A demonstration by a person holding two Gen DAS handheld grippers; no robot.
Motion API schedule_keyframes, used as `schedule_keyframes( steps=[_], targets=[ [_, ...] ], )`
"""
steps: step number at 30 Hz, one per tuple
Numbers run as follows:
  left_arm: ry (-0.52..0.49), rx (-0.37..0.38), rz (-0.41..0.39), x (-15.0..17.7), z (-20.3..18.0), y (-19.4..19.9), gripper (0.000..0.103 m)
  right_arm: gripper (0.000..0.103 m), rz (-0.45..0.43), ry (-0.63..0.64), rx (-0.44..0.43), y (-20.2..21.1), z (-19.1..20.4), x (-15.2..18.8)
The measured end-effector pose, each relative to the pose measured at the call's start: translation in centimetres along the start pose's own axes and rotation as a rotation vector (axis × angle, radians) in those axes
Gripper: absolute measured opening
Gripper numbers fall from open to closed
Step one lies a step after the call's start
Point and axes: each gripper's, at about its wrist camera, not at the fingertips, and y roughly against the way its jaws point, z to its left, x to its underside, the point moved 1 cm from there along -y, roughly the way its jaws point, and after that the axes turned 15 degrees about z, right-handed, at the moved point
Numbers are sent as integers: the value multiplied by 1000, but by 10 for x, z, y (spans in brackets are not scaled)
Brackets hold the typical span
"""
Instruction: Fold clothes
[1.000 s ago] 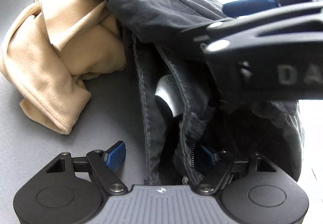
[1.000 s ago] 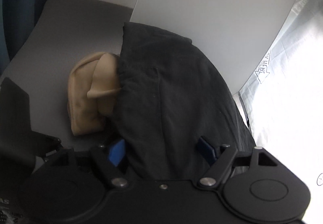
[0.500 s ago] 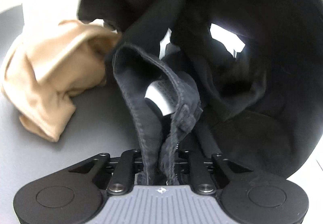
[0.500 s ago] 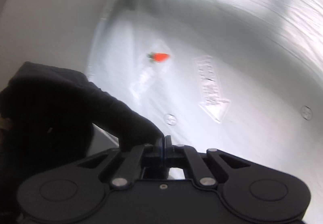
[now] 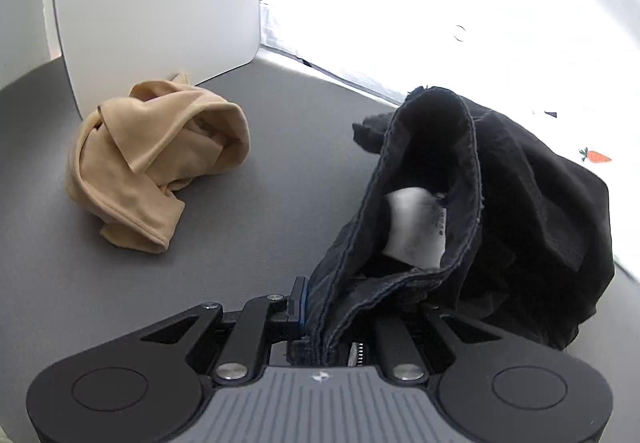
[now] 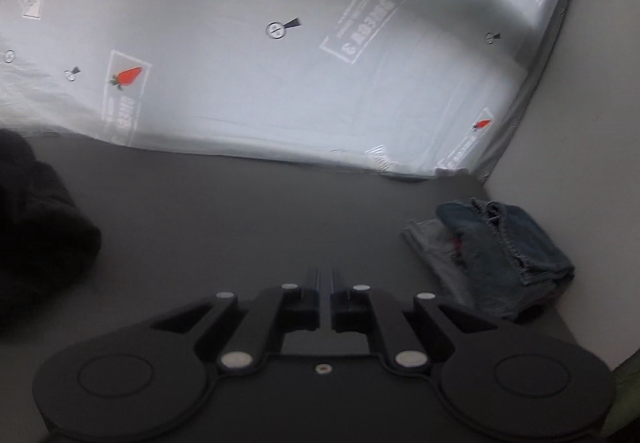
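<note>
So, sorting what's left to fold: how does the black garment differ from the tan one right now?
The black garment is dark, while the tan garment is light beige. The black one is clamped at its stitched edge in the left gripper, with a white label showing inside; the tan one lies untouched, apart from both grippers. The black one looks bulkier than the tan one. Both are crumpled and unfolded on the grey surface.

One black garment lay at the right, with one white label inside; one tan garment sat bunched at the left; one folded denim pile rested far right; two grippers, left and right, were counted.
</note>
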Motion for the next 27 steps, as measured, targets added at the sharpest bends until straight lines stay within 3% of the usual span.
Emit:
schedule_keyframes(
  steps=[1,3,6,8,10,12,13,14,15,18,21,24,27],
  targets=[
    [1,-4,0,-2,-3,2,14,29,7,61,-73,-3,26,1],
    [-31,-26,-14,1,-5,9,14,42,-33,212,-181,-2,80,-4],
    [-84,-67,-34,6,1,12,15,48,-132,430,-333,10,160,-23],
    [-97,-88,-33,5,2,4,17,63,-215,563,-395,17,211,-36],
    [-103,-91,-12,3,3,-3,23,77,-288,673,-322,11,259,-48],
    [-99,-91,12,4,2,-10,25,80,-286,785,-198,-14,301,-56],
    [-88,-90,28,3,4,-16,22,74,-275,830,-158,-31,316,-57],
    [-68,-90,42,0,7,-22,21,60,-267,861,-132,-46,325,-59],
    [-44,-86,47,-4,12,-25,16,9,-275,855,-113,-52,326,-63],
    [51,-52,12,-21,30,-13,12,3,-348,724,-75,-44,301,-82],
    [146,12,-23,-38,50,13,12,2,-341,459,-134,-7,228,-98],
    [201,17,-81,-51,68,48,12,3,-263,195,-135,32,131,-93],
    [289,85,-81,-55,93,70,12,3,-51,-130,-239,37,34,-64]
  ],
)
